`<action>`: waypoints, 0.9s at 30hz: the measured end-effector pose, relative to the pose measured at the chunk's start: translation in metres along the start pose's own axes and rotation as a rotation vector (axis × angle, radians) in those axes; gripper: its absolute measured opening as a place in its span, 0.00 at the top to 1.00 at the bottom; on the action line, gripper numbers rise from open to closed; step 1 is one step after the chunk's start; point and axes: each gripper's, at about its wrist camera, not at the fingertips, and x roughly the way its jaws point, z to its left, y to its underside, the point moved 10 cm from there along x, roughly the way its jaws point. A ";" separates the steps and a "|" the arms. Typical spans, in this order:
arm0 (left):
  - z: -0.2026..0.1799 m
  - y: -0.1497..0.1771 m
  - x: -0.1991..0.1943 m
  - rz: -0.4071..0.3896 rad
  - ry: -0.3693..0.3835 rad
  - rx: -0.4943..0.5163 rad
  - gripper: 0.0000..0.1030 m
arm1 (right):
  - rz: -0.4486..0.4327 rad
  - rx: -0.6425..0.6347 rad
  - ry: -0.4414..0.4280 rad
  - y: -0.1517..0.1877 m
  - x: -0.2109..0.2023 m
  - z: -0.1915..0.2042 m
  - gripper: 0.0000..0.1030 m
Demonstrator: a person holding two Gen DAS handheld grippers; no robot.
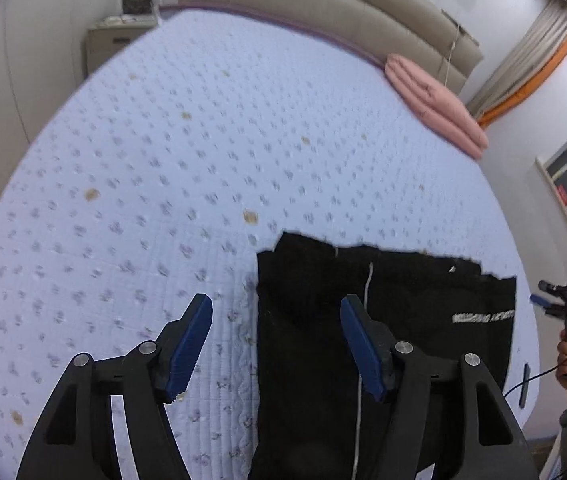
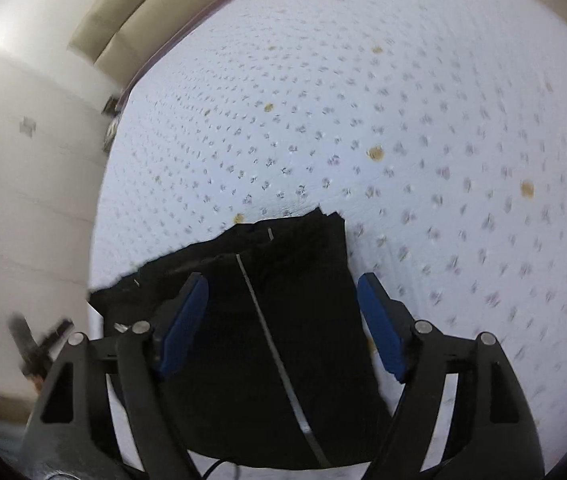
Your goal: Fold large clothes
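A black garment with a thin white stripe and a white printed label lies folded flat near the front edge of the bed. My left gripper is open and empty, held above the garment's left edge. My right gripper is open and empty above the same black garment, straddling its white stripe. The right gripper also shows at the far right of the left wrist view, held in a hand off the bed's right side.
The bed has a white quilted cover with small floral print. A folded pink blanket lies at the far right by the beige headboard. A bedside cabinet stands at the far left. A white wall flanks the bed.
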 end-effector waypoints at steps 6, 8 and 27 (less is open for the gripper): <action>-0.017 0.007 0.057 0.084 0.079 0.035 0.33 | 0.003 -0.276 0.124 -0.005 0.054 -0.003 0.27; -0.018 0.005 0.062 0.090 0.084 0.048 0.33 | 0.016 -0.312 0.078 -0.007 0.066 -0.005 0.27; -0.026 -0.007 0.104 0.127 0.382 -0.139 0.82 | 0.051 -0.345 -0.040 0.011 0.090 0.000 0.90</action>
